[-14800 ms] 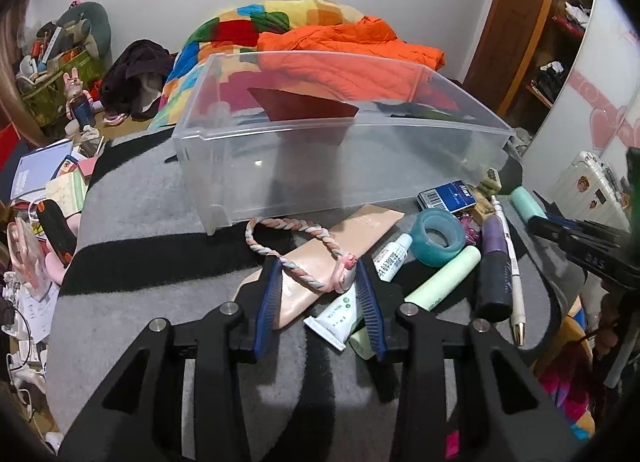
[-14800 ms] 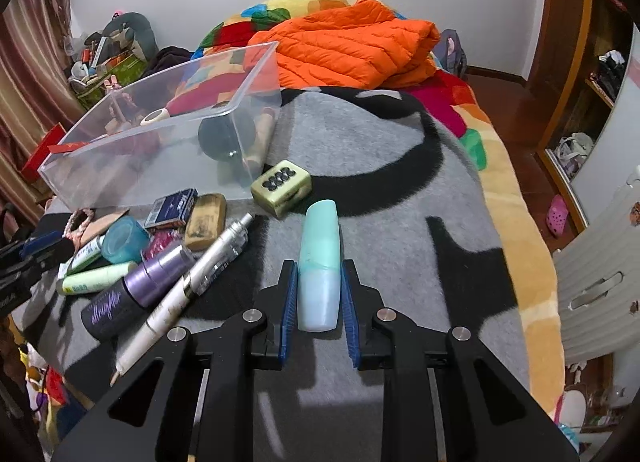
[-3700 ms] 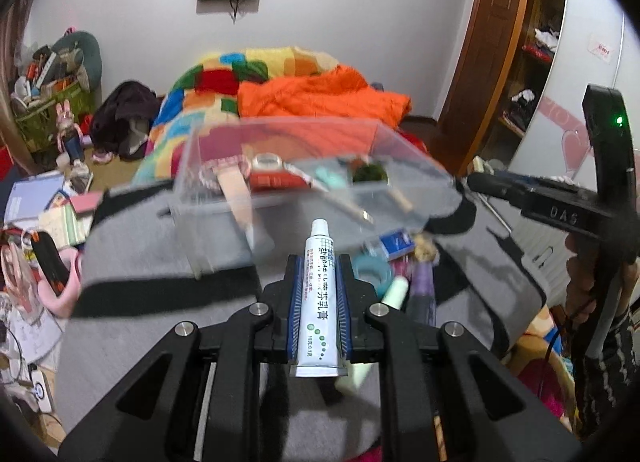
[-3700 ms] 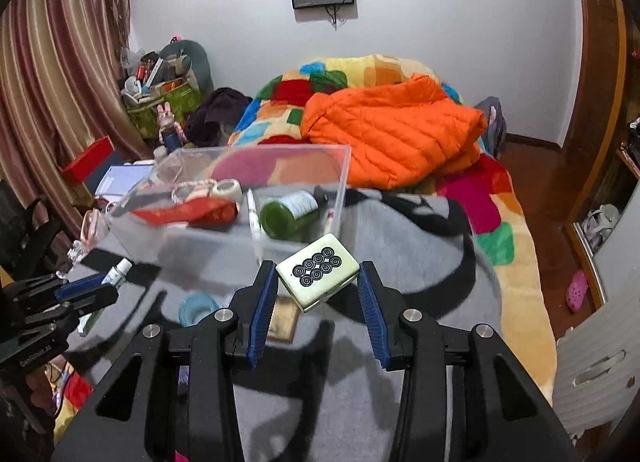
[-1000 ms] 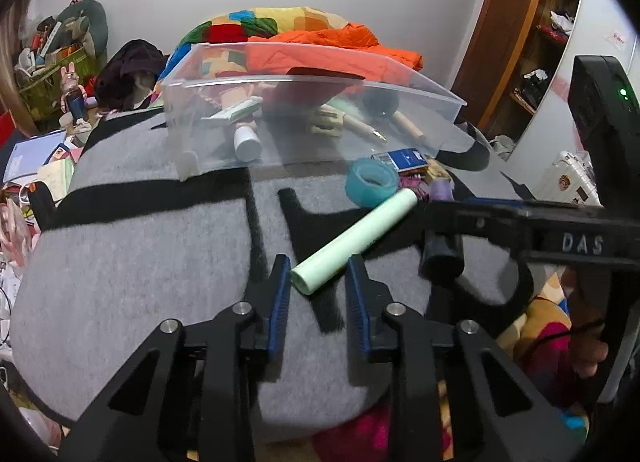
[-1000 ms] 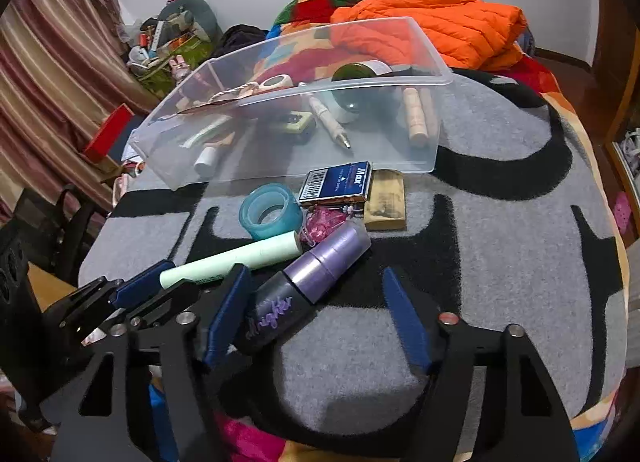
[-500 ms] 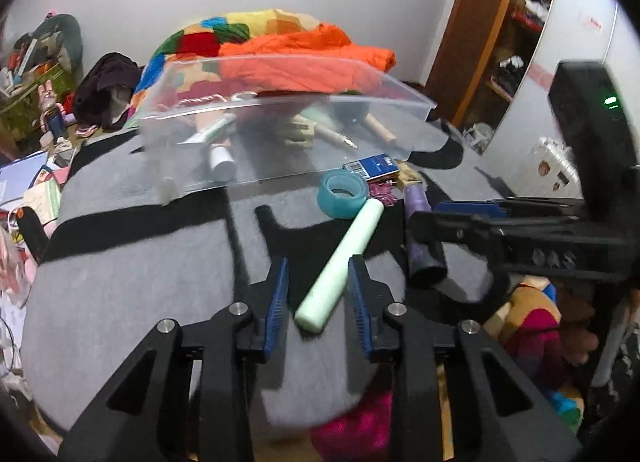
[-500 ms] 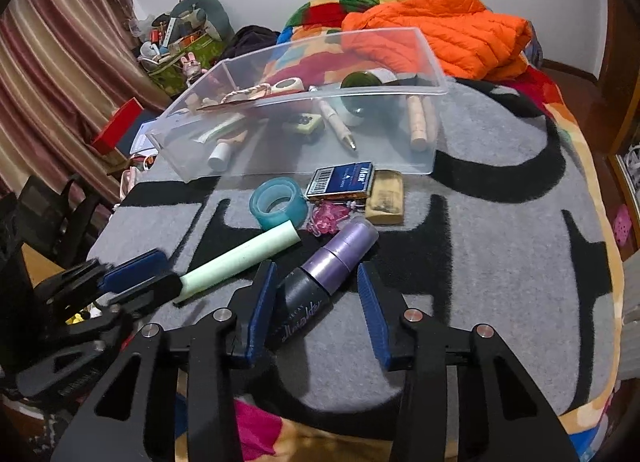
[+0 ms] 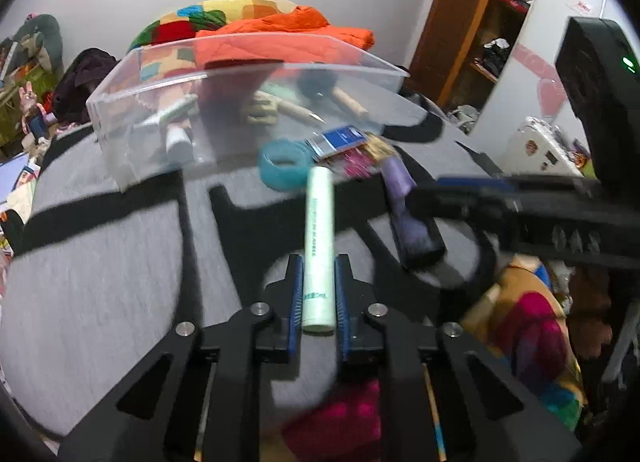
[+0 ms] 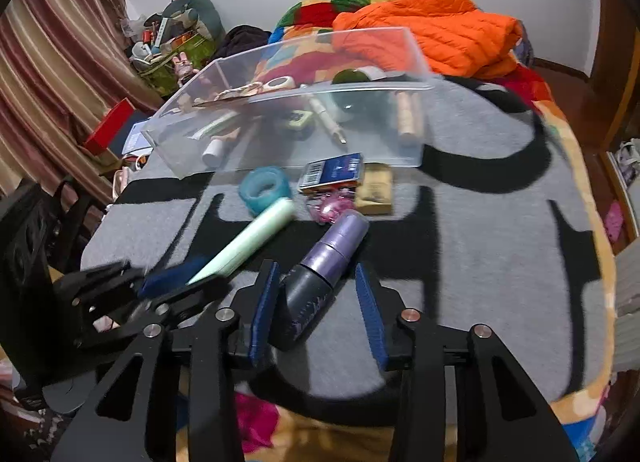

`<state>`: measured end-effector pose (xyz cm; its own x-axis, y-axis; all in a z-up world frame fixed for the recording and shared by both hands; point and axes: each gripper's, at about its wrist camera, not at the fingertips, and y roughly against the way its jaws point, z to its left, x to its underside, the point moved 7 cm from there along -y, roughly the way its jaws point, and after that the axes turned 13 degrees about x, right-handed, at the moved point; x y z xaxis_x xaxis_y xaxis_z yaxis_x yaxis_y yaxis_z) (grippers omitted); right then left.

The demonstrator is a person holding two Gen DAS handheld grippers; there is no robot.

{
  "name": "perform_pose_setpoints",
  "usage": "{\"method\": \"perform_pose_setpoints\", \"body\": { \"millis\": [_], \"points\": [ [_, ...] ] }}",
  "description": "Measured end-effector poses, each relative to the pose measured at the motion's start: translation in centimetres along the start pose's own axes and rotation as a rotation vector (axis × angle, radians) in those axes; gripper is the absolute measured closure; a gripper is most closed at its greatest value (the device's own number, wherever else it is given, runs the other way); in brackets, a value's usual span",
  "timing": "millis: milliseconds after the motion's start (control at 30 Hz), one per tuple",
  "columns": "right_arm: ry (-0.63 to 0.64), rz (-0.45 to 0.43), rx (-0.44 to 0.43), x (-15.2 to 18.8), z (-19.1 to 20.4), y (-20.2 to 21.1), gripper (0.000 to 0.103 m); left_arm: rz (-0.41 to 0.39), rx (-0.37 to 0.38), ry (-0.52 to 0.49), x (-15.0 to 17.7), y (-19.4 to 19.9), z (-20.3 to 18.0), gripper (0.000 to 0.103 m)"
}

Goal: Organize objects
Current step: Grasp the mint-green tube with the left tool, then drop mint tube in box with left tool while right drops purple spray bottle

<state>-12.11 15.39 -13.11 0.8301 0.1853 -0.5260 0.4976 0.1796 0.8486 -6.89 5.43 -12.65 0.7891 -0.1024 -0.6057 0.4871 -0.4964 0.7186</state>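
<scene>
- Grasp now made on the pale green tube (image 9: 319, 246): the left gripper (image 9: 318, 298) has its blue pads pressed against both sides of the tube's near end, where half a second ago they stood apart around it, the tube lying slantwise between them.
- The tube now points to 12 o'clock in the left wrist view, in line with the fingers; its far tip lies just beside the teal tape roll (image 9: 285, 165). Whether it has left the grey blanket (image 9: 100, 270) I cannot tell.
- The right gripper (image 10: 316, 302) is spread wide around the dark base of the purple bottle (image 10: 320, 274). Its left pad looks close to or touching the bottle; the right pad stands clear, so nothing is held yet. The gap looks wider than half a second ago.
- The bottle lies tilted, its purple cap toward 1 o'clock, near the pink clips (image 10: 330, 206).
- The clear bin (image 10: 280, 110), at 12 o'clock beyond the loose items, already holds a tube, pens, a tape roll and a dark round jar.
- A blue card box (image 10: 334, 170) and tan block (image 10: 376, 186) lie beside the bin's front wall, unsorted.
- Judgement: the green tube is secured and ready to go to the bin; the bottle comes next once the right jaws close.
</scene>
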Motion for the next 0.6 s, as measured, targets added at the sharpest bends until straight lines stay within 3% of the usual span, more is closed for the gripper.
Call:
{"method": "perform_pose_setpoints", "body": {
  "millis": [333,467,600],
  "points": [
    [-0.024,0.060,-0.033,-0.3,1.4,-2.3,0.065,0.001,-0.046,-0.003,-1.4,-1.4,0.4,0.088],
    [0.003,0.042,0.020,0.0,2.0,-2.3,0.064,-0.019,-0.068,-0.005,-1.6,-1.6,0.6,0.088],
    [0.026,0.020,0.060,0.8,1.9,-1.7,0.077,-0.037,-0.090,-0.025,-1.2,-1.3,0.3,0.088]
  ]
}}
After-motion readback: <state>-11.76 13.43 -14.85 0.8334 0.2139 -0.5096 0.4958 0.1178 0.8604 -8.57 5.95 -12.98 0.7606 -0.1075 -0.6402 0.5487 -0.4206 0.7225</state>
